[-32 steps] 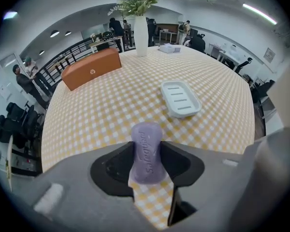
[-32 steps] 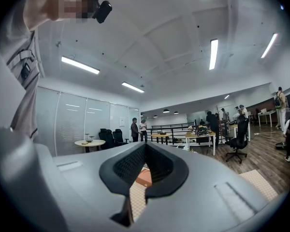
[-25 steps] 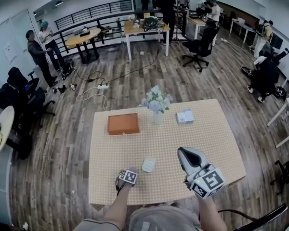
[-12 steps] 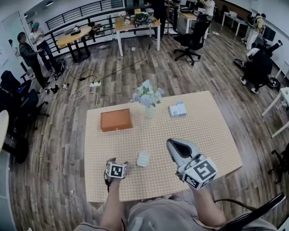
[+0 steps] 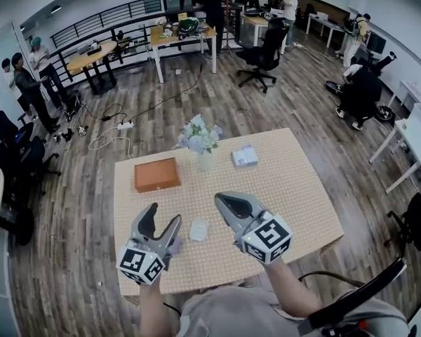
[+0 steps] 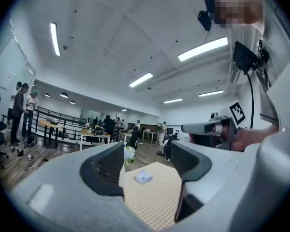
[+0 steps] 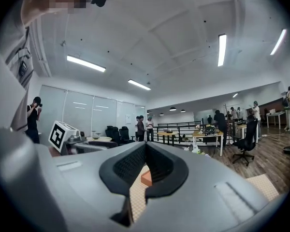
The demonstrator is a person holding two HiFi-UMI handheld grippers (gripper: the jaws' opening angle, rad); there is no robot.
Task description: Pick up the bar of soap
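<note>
The bar of soap (image 5: 198, 229), small, white and rounded, lies on the beige dotted table (image 5: 302, 202) near its front edge, between my two grippers. My left gripper (image 5: 165, 215) hovers just left of it, jaws open and empty. The left gripper view looks past the open left gripper (image 6: 146, 151) over the table; the soap is not seen there. My right gripper (image 5: 219, 197) is just right of the soap, its tips together and nothing held. In the right gripper view the right gripper (image 7: 146, 145) shows only a thin slit.
An orange box (image 5: 156, 174) lies at the back left, also seen as the orange box (image 7: 146, 178). A vase of flowers (image 5: 200, 142) stands at the back middle. A white and blue packet (image 5: 245, 156) lies beside it, seen as the packet (image 6: 144, 177). Chairs, desks and people surround the table.
My left gripper has risen from the table's front edge and its jaws stand wider. My right gripper has shifted left toward the soap. The soap has not moved on the table.
</note>
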